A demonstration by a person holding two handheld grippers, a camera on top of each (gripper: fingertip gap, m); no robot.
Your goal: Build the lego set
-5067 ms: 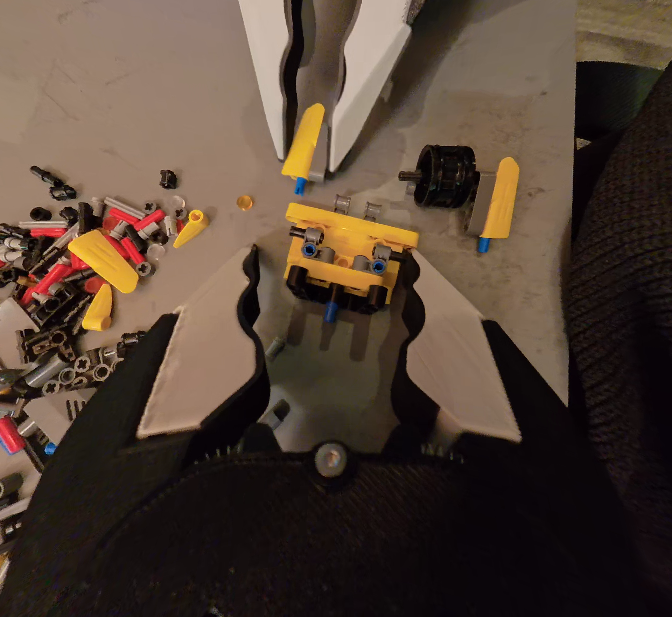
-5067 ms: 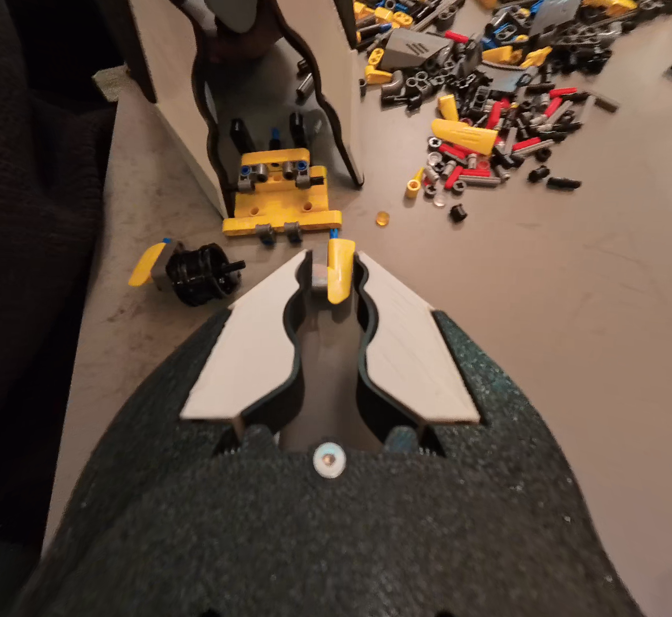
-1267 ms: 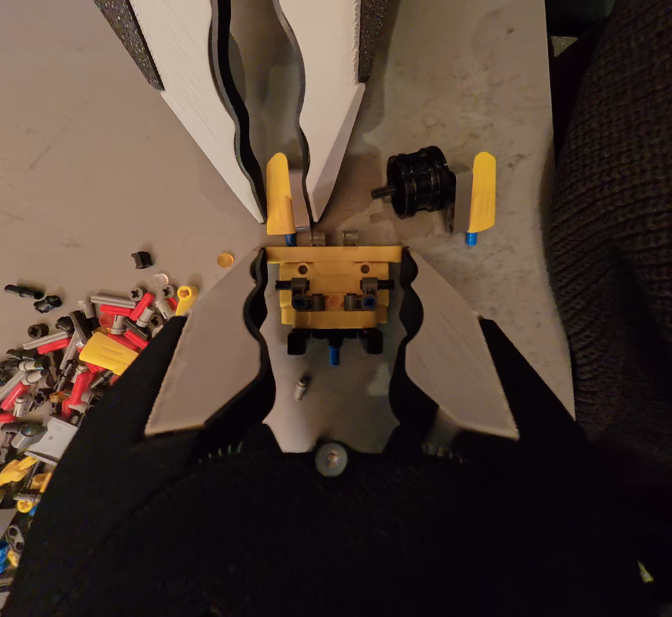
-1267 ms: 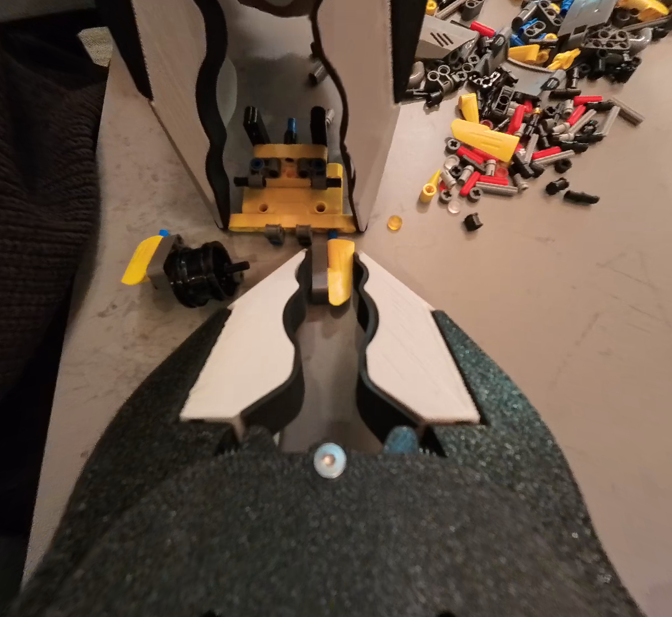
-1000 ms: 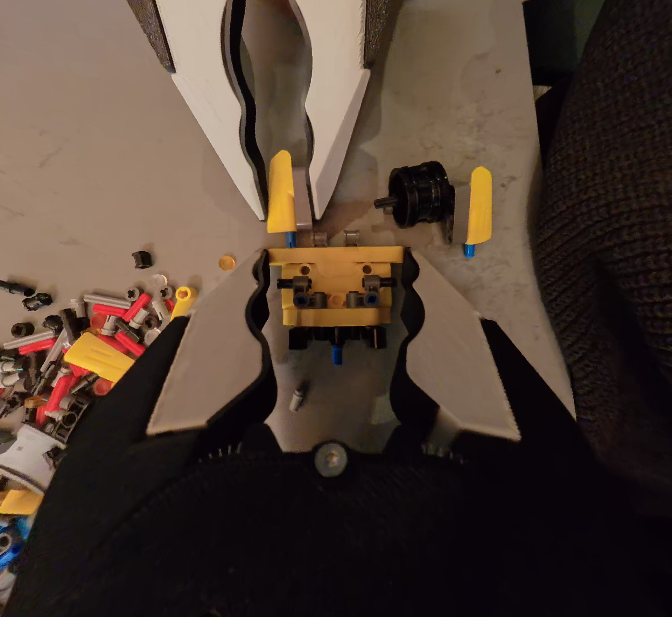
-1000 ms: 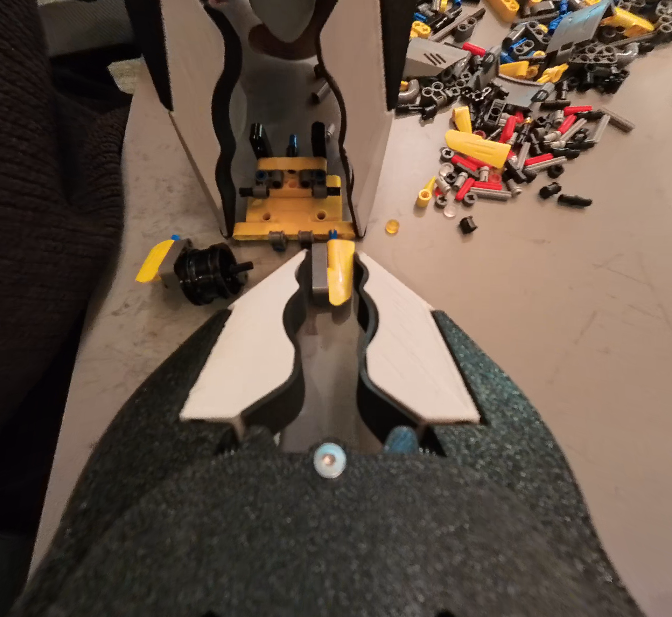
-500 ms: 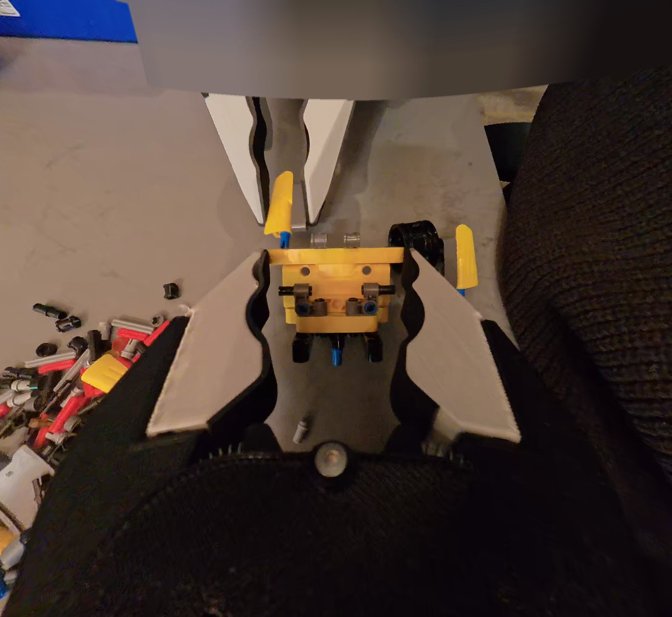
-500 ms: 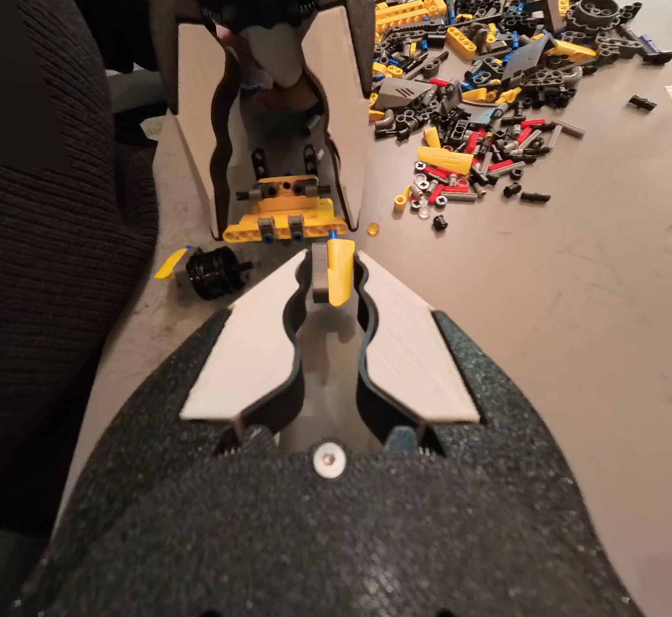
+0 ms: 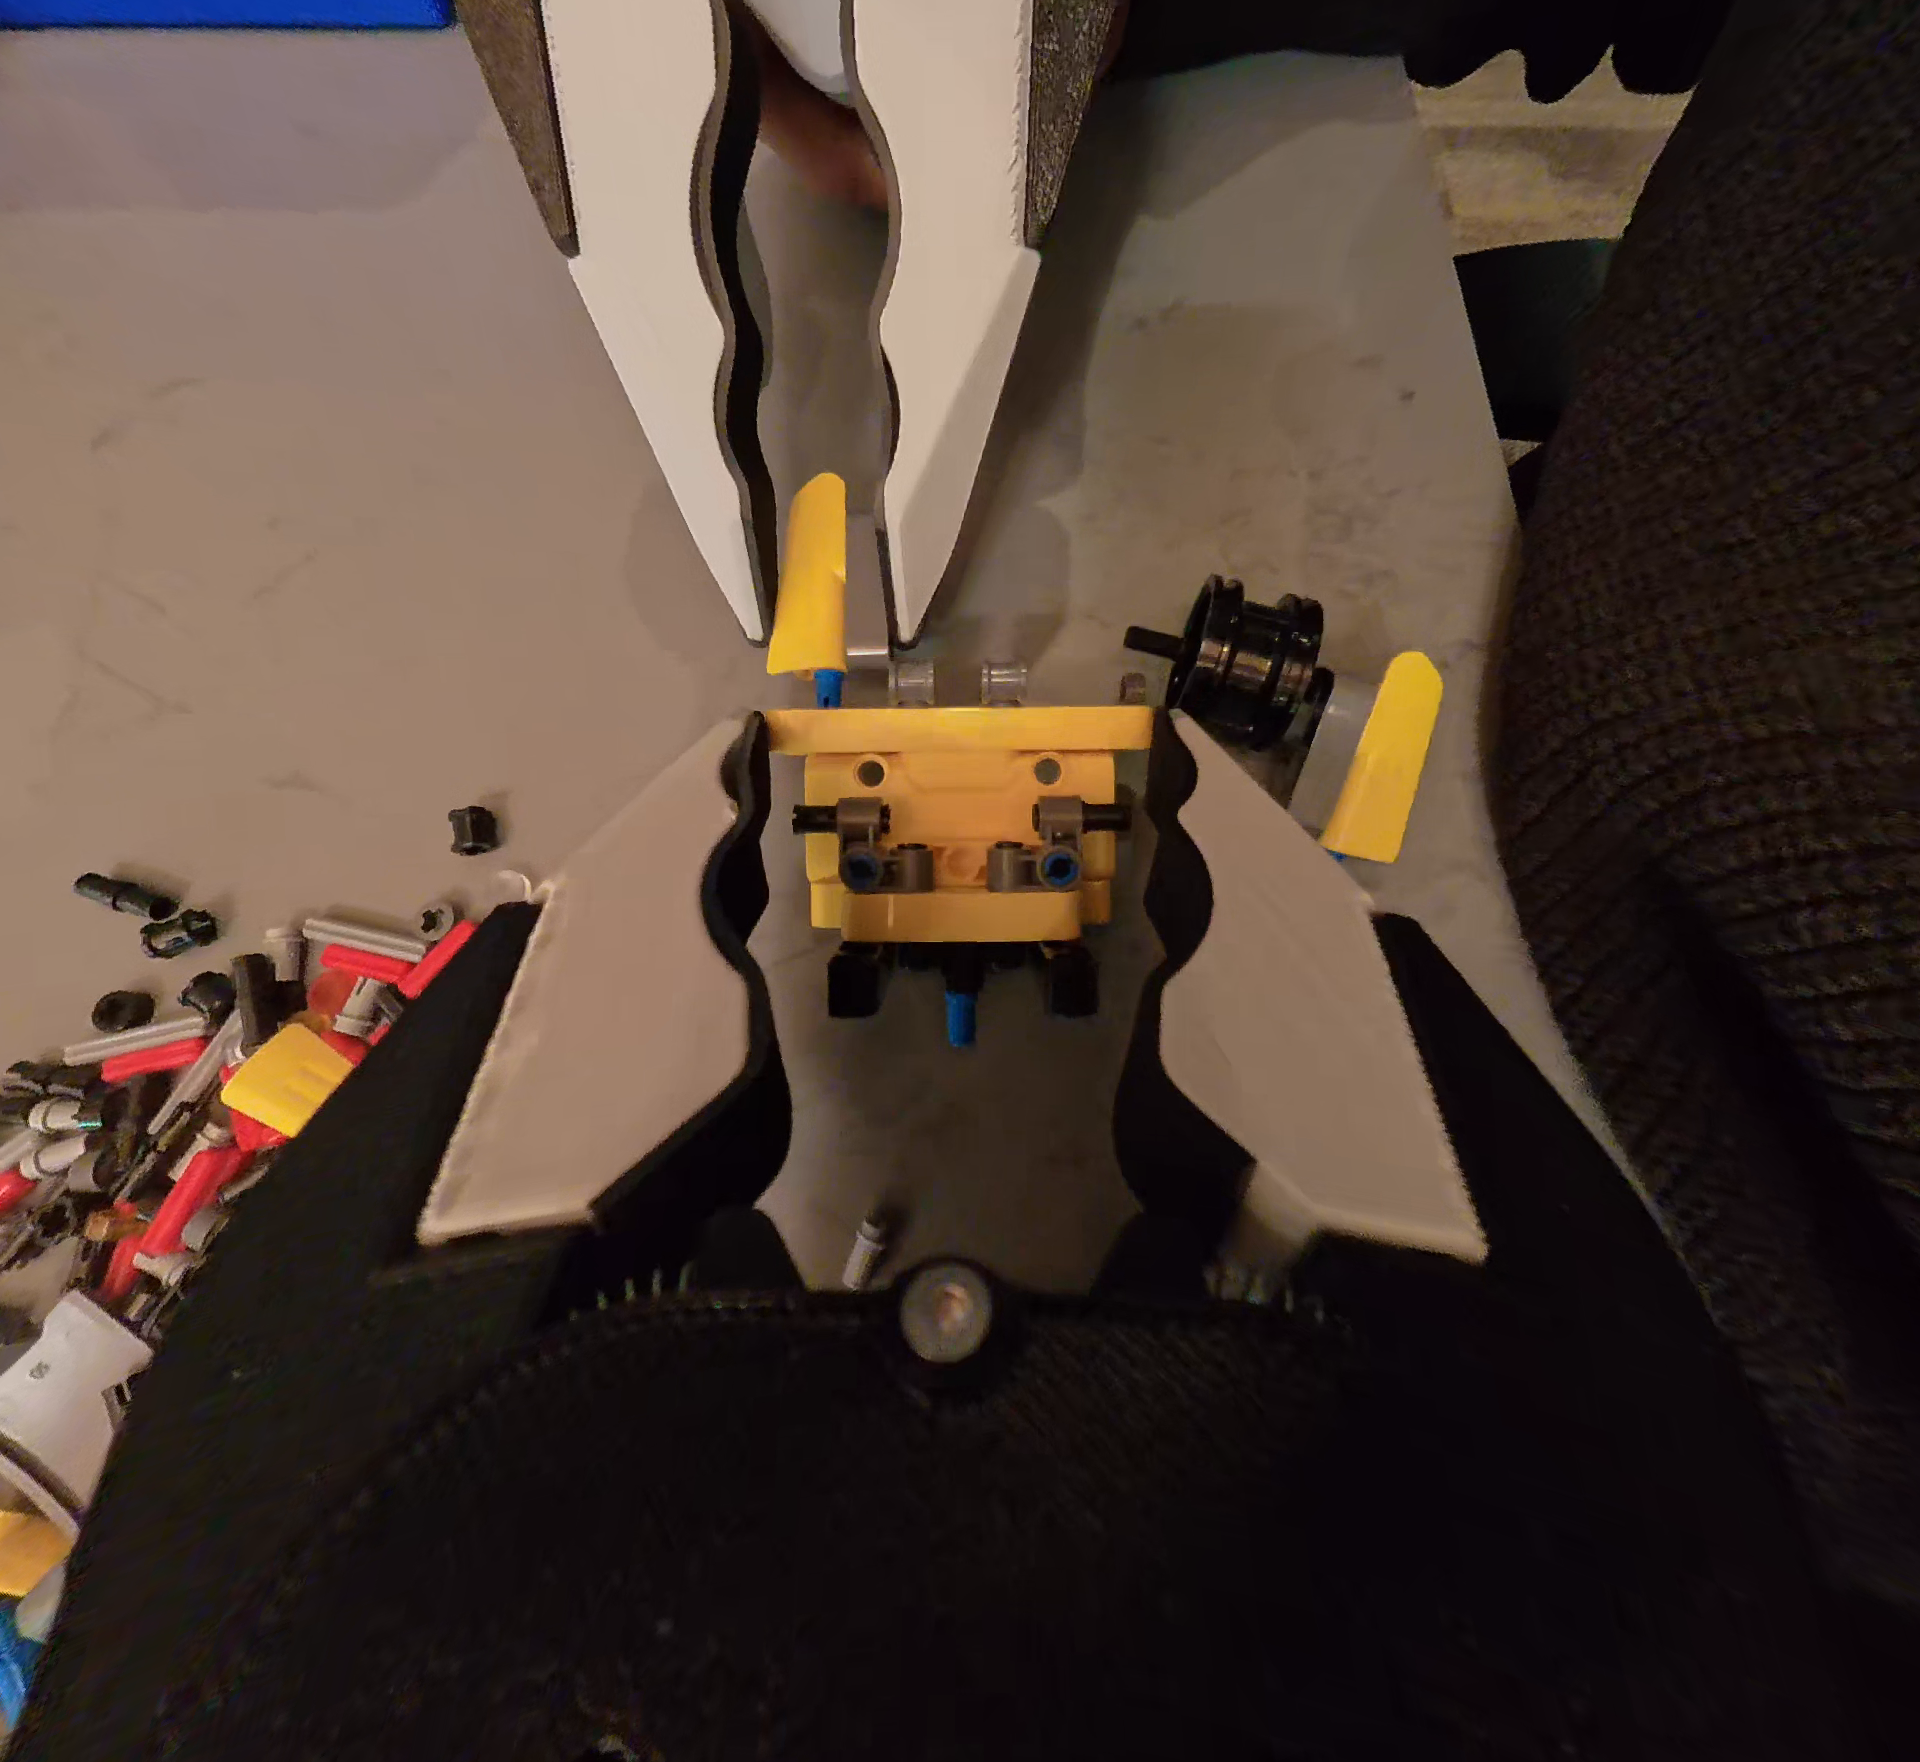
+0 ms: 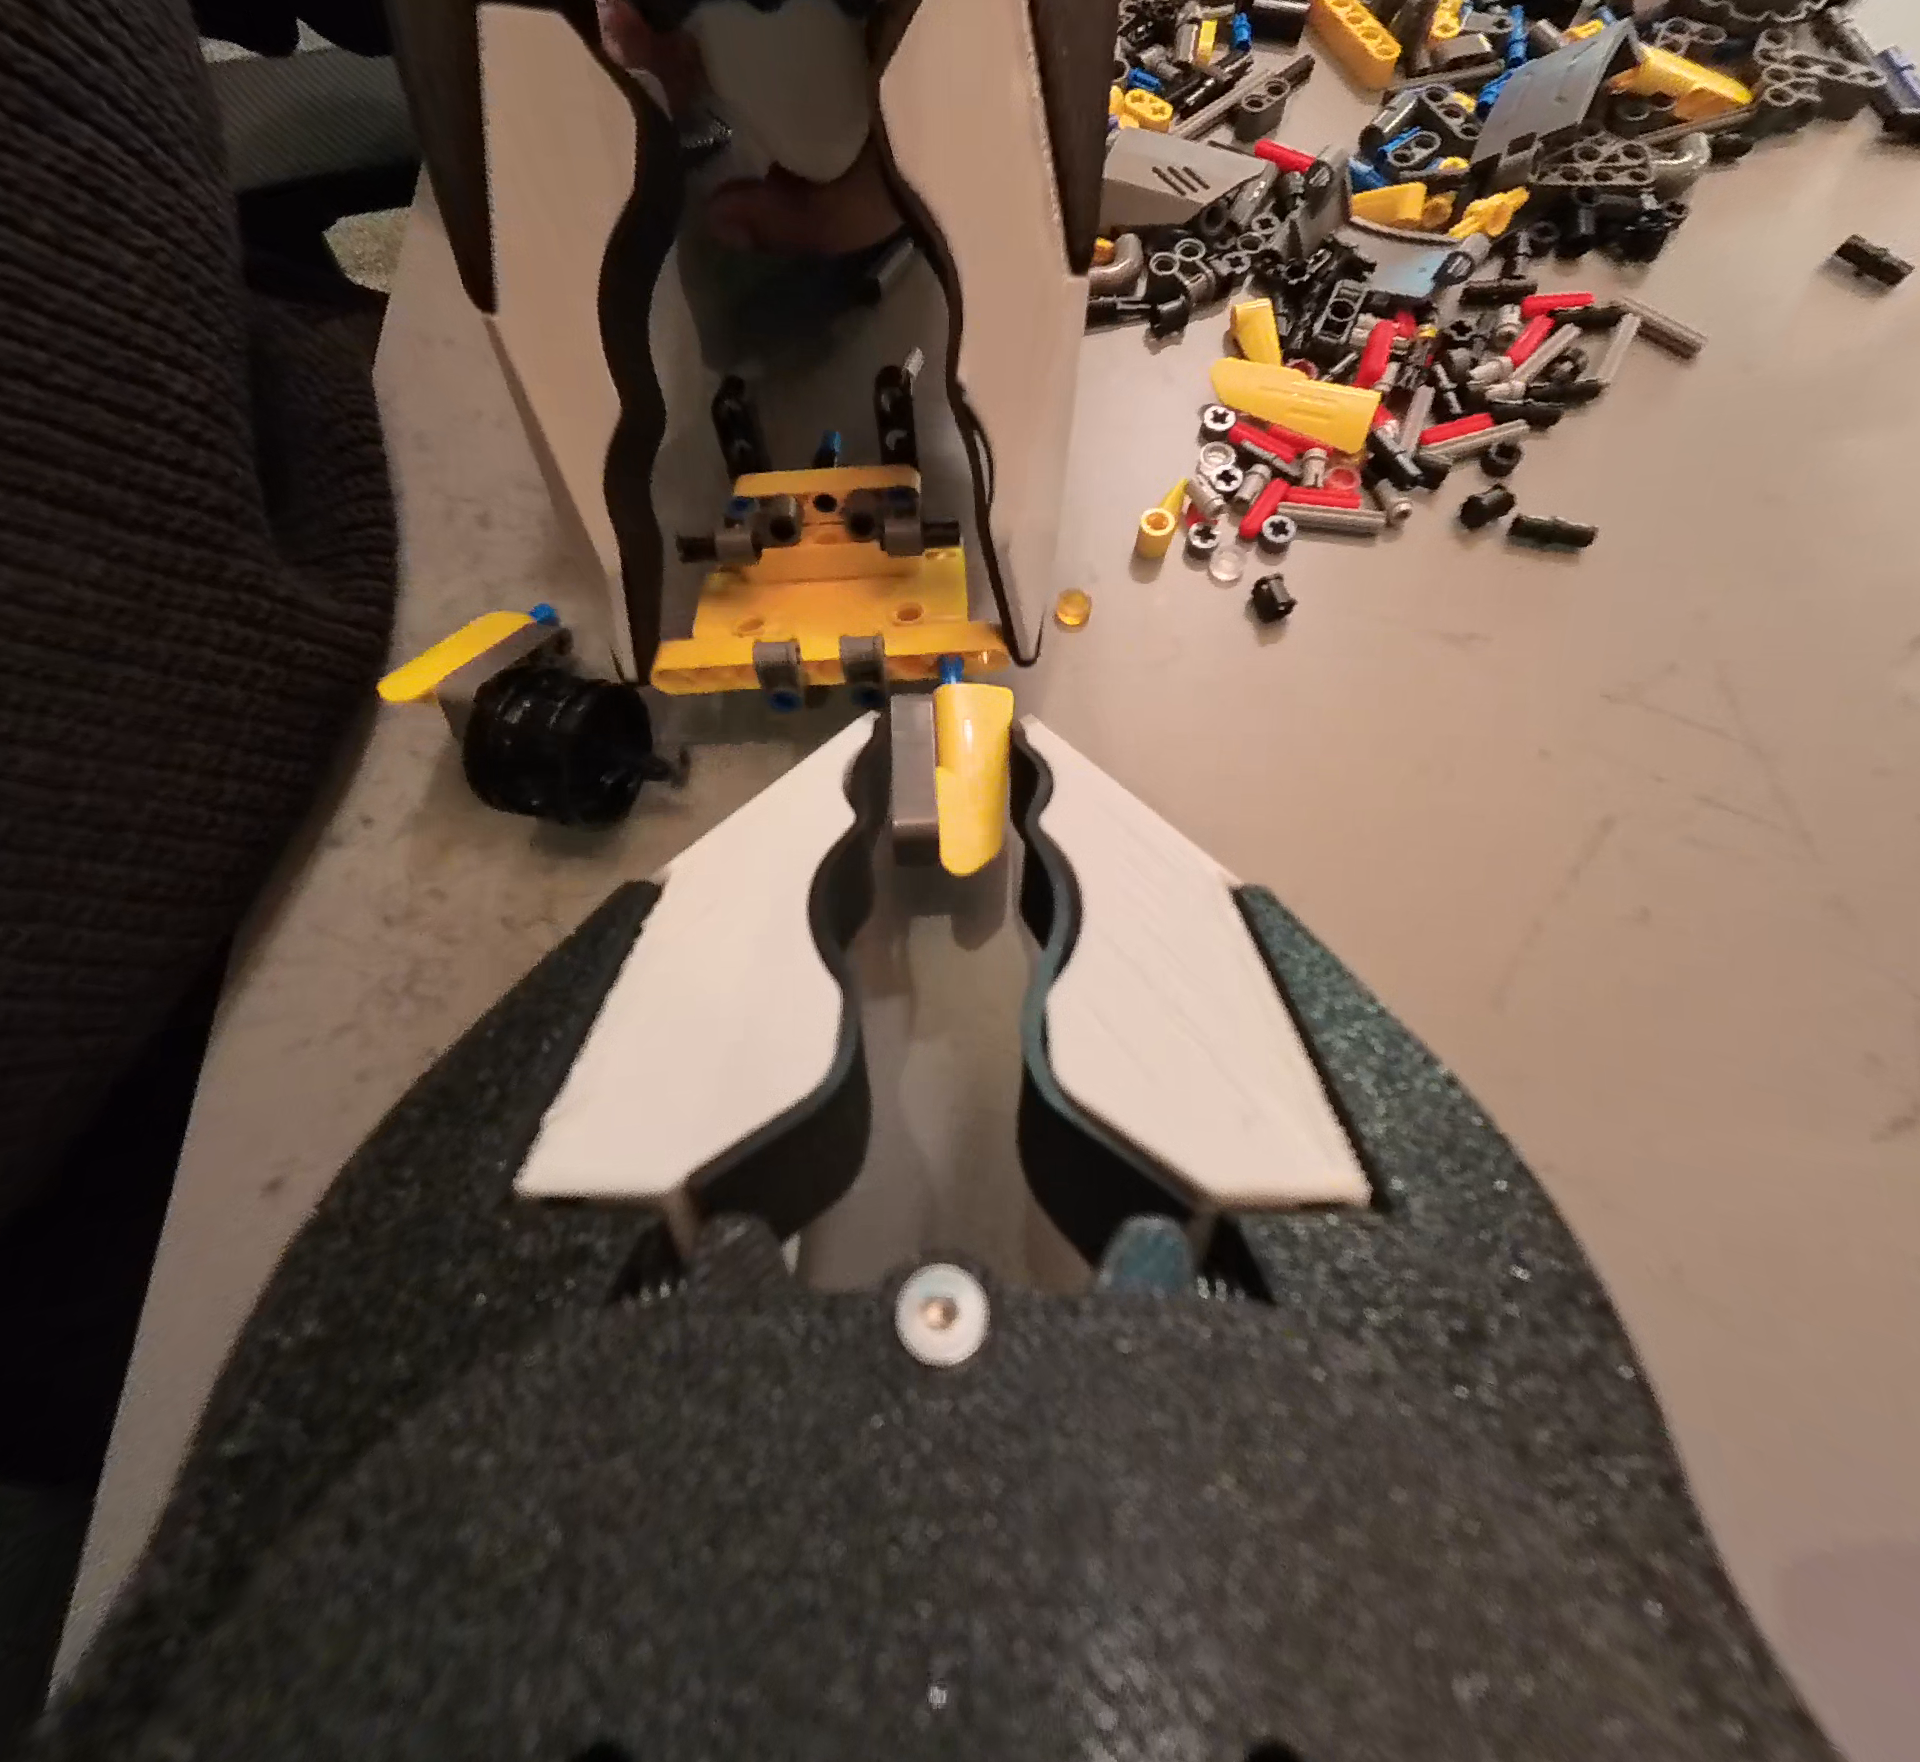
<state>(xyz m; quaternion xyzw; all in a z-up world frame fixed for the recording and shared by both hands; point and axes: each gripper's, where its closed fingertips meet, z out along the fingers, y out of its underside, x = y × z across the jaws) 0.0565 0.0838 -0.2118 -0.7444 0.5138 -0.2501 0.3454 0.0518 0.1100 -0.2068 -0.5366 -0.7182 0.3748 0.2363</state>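
My left gripper [image 9: 956, 741] is shut on a yellow brick assembly [image 9: 961, 839] with grey connectors and blue and black pins, gripping the ends of its wide yellow beam. My right gripper [image 10: 948, 725] is shut on a yellow fin piece [image 10: 971, 772] joined to a grey beam. The fin's blue pin touches the far edge of the assembly [image 10: 831, 611]. In the left wrist view the right gripper [image 9: 831, 637] comes in from the top with the fin [image 9: 810, 569]. The left gripper [image 10: 831, 658] faces me in the right wrist view.
A black wheel [image 9: 1247, 673] with a second yellow fin [image 9: 1382, 777] lies beside the assembly, near the table's edge; it also shows in the right wrist view [image 10: 551, 756]. Loose bricks [image 10: 1455, 258] are piled on the other side [image 9: 208, 1037]. A dark knit sleeve [image 9: 1714, 673] borders the table. Only a small space, under 4 cm, lies between the two pairs of fingers.
The left gripper has closed on the assembly and tilted it up. The right gripper has kept the fin at its far edge. The wheel now lies close to the left gripper's right finger.
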